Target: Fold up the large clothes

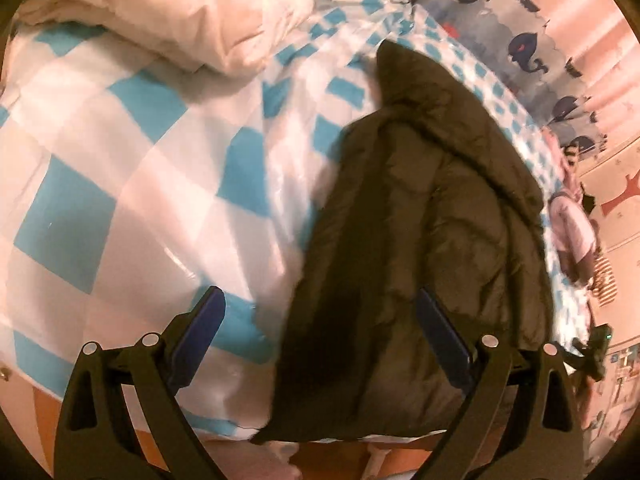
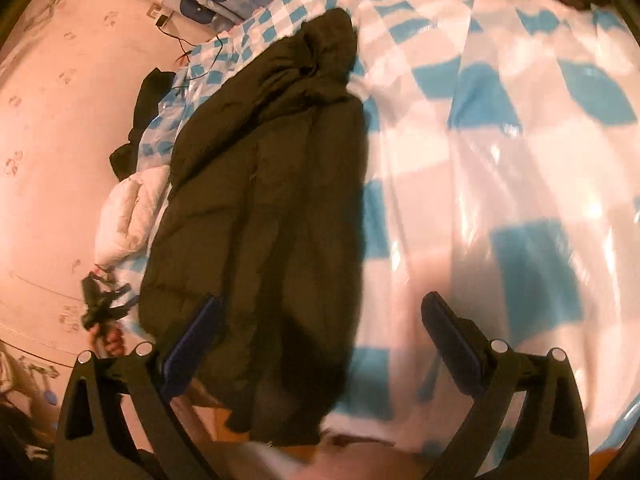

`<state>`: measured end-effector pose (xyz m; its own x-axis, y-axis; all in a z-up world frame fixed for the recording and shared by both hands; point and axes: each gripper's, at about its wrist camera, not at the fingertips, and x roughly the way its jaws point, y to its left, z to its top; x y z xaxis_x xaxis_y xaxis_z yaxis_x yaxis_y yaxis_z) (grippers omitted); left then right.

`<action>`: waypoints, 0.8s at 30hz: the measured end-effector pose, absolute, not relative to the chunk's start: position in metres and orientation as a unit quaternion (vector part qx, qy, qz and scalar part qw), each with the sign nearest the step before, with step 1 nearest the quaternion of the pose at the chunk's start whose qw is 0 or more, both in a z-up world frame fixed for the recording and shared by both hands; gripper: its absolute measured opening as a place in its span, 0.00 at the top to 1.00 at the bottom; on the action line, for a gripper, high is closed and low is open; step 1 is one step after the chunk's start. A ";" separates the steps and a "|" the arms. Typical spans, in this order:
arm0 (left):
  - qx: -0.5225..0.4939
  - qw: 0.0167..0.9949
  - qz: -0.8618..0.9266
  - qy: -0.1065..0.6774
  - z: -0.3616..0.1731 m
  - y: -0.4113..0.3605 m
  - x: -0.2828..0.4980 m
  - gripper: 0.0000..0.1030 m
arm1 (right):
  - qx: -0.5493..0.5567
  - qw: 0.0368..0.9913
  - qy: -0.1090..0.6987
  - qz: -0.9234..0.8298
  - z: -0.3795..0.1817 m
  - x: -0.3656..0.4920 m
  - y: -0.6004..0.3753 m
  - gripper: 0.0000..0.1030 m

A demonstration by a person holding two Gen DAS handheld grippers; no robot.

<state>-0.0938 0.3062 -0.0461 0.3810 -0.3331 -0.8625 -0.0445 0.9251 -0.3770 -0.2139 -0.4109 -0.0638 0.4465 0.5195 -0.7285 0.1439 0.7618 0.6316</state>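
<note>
A dark olive puffer jacket (image 1: pixel 424 232) lies lengthwise on the blue-and-white checked bed cover (image 1: pixel 120 184), folded narrow, hood end far, hem hanging over the near bed edge. It also shows in the right wrist view (image 2: pixel 272 208). My left gripper (image 1: pixel 320 312) is open and empty, hovering above the jacket's hem end. My right gripper (image 2: pixel 322 316) is open and empty, also above the hem end, its left finger over the jacket. The other gripper (image 2: pixel 104 308) shows far left in the right wrist view, held in a hand.
A white quilted duvet (image 1: pixel 180 12) is bunched at the far left of the bed. A whale-print cloth (image 1: pixel 520 40) and pink wall (image 2: pixel 60 120) run along the bed's far side. White and dark clothes (image 2: pixel 128 208) lie by the wall. The orange floor (image 1: pixel 160 444) shows below the bed edge.
</note>
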 end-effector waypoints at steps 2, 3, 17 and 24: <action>-0.186 0.805 -0.092 0.555 -0.055 0.305 -0.092 0.11 | 0.331 0.772 0.528 0.127 -0.067 -0.219 -0.402 0.07; -0.198 0.798 -0.099 0.561 -0.061 0.305 -0.091 0.11 | 0.336 0.763 0.537 0.129 -0.070 -0.219 -0.397 0.07; -0.131 0.755 -0.139 0.628 -0.093 0.287 -0.122 0.11 | 0.368 0.694 0.603 0.138 -0.105 -0.241 -0.340 0.07; -0.175 0.732 -0.159 0.639 -0.093 0.290 -0.133 0.60 | 0.410 0.699 0.551 0.200 -0.096 -0.239 -0.318 0.26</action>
<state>-0.1329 0.2904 -0.0932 0.1334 -0.4571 -0.8794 0.0088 0.8878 -0.4601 -0.2392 -0.3184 -0.0963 0.3130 0.7314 -0.6059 0.1711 0.5841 0.7935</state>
